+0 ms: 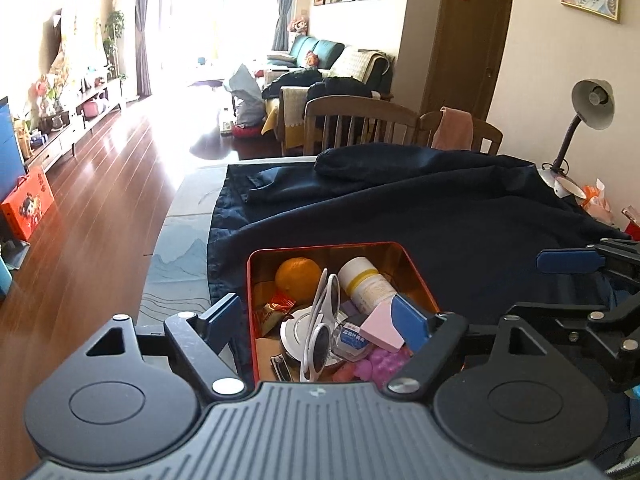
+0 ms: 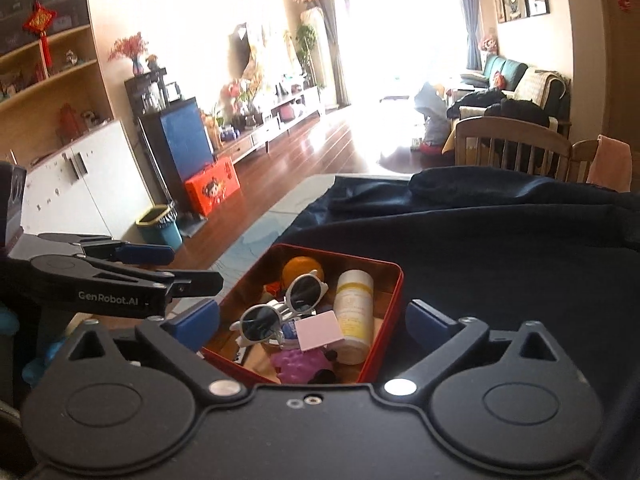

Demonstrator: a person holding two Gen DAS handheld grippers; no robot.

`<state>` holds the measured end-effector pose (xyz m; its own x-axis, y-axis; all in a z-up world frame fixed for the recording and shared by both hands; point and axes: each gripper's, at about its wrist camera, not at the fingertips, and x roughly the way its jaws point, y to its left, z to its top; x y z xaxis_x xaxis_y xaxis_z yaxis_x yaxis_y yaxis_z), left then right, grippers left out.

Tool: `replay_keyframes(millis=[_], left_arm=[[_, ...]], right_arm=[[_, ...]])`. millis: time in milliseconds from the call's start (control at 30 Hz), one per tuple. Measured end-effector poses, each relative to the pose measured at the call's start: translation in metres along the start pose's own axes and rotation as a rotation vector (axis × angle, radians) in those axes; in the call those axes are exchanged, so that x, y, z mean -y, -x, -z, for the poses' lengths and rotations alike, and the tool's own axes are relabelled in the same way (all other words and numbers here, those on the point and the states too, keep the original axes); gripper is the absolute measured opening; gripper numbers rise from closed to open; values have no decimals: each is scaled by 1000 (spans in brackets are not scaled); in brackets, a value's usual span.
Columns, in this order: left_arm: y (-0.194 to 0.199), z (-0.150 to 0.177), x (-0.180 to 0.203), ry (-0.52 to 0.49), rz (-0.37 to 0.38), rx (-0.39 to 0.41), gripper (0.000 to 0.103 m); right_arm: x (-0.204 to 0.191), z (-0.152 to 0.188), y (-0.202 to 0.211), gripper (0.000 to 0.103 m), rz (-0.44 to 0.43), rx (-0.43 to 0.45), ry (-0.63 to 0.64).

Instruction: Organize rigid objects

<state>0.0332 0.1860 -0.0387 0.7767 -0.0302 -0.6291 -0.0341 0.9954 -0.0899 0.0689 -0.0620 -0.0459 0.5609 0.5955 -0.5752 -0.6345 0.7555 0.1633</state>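
Red metal with a coppery inside — the tin (image 1: 416,276) sits on a dark navy cloth (image 1: 460,216) spread over the desk (image 1: 180,248), and it is crowded with small things. Nearest in the left wrist view lie a purple bumpy toy (image 1: 384,364) and a pink block (image 1: 382,326), with white-framed sunglasses (image 1: 322,328) propped steeply beside them. Further in are a white bottle with a yellow band (image 1: 366,282) lying on its side, a small red packet (image 1: 274,312) and, at the far left corner, an orange (image 1: 298,278).

The left gripper (image 1: 326,320) is spread wide, its blue fingers straddling the tin's near end and holding nothing. The right gripper (image 2: 312,320) is likewise spread and empty — its blue fingers stand either side of the tin's near corner. Each gripper shows at the edge of the other's view.

Beyond the tin the cloth bunches into a ridge. A grey desk lamp (image 1: 592,104) stands at the far right, wooden chairs (image 1: 360,124) line the far edge, and a teal sofa (image 1: 316,50) sits well back.
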Motion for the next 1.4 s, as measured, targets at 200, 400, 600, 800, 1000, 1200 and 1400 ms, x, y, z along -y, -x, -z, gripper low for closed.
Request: replay_keyframes(millis=[200, 400, 600, 800, 1000, 1200, 1400], left_arm=[[16, 3, 4, -10, 8, 21, 91], [24, 8, 4, 9, 22, 13, 103], [32, 13, 1, 34, 27, 0, 103], [42, 20, 5, 38, 18, -15, 103], [45, 27, 2, 59, -6, -33, 103], [48, 31, 4, 53, -27, -41, 103], [49, 32, 1, 69, -26, -42, 103]], right_arm=[[-2, 6, 11, 103, 20, 34, -38], [-6, 13, 17, 103, 23, 45, -48], [-10, 20, 26, 103, 48, 64, -78], [-12, 25, 32, 103, 71, 75, -102], [-17, 28, 30, 103, 70, 55, -94], [-21, 30, 24, 103, 76, 26, -85], [-23, 32, 23, 103, 67, 18, -75]])
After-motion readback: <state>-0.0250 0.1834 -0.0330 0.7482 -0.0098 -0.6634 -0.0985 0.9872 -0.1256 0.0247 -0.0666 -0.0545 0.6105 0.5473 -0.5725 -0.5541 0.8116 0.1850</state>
